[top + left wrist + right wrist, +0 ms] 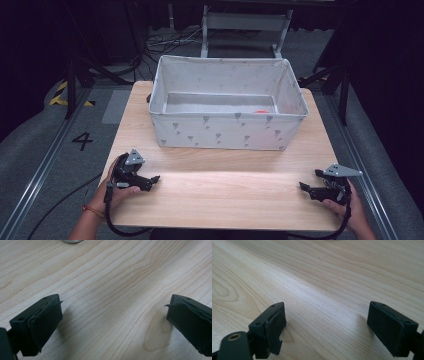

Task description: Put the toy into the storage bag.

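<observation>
My left gripper (155, 178) rests low over the wooden table (225, 195) at the front left, held in a hand. In the left gripper view its jaws (113, 320) stand wide apart with bare wood between them. My right gripper (303, 186) sits at the front right, pointing inward. In the right gripper view it (327, 325) is open, nothing between its black pads (275, 322). A white fabric box (227, 132) with a grey pattern stands at the back of the table. Something small and red-orange (260, 111) lies on its floor.
Wide bare wood separates the two grippers at the front. Cables trail from each gripper off the front edge. Beyond the table are a metal frame (245, 22), floor cables and black stands. A rail with a painted 4 (82, 141) runs along the left.
</observation>
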